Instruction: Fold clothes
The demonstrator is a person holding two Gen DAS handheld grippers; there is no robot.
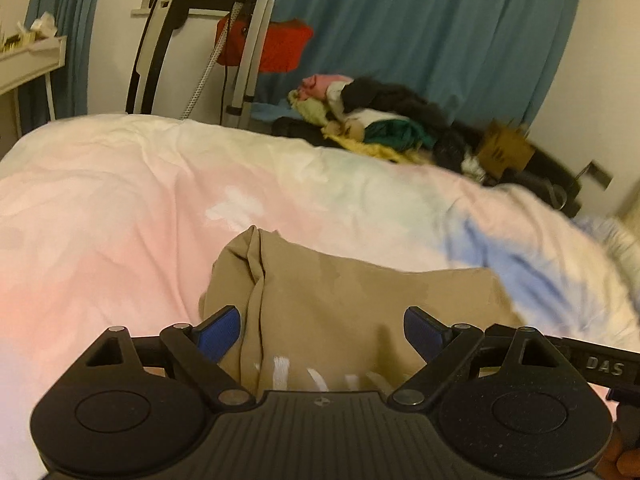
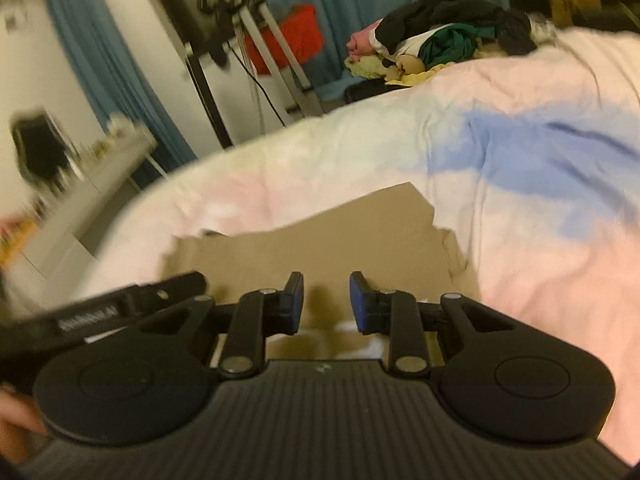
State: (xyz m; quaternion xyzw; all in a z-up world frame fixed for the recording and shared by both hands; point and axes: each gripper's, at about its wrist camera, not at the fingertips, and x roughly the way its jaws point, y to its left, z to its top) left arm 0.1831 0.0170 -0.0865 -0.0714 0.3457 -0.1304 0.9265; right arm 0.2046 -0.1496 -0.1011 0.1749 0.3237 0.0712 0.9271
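Tan shirt (image 1: 340, 300) sits right under both my grippers, left gripper (image 1: 322, 330) wide open, right gripper (image 2: 326, 304) apart but narrower, neither gripping it.

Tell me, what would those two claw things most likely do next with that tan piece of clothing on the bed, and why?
Probably lower both and pinch the near edge. The left gripper and right gripper both hang open over the tan garment, holding nothing. It lies partly folded on the pastel duvet, with a bunched ridge on its left, so another fold or smoothing seems due.
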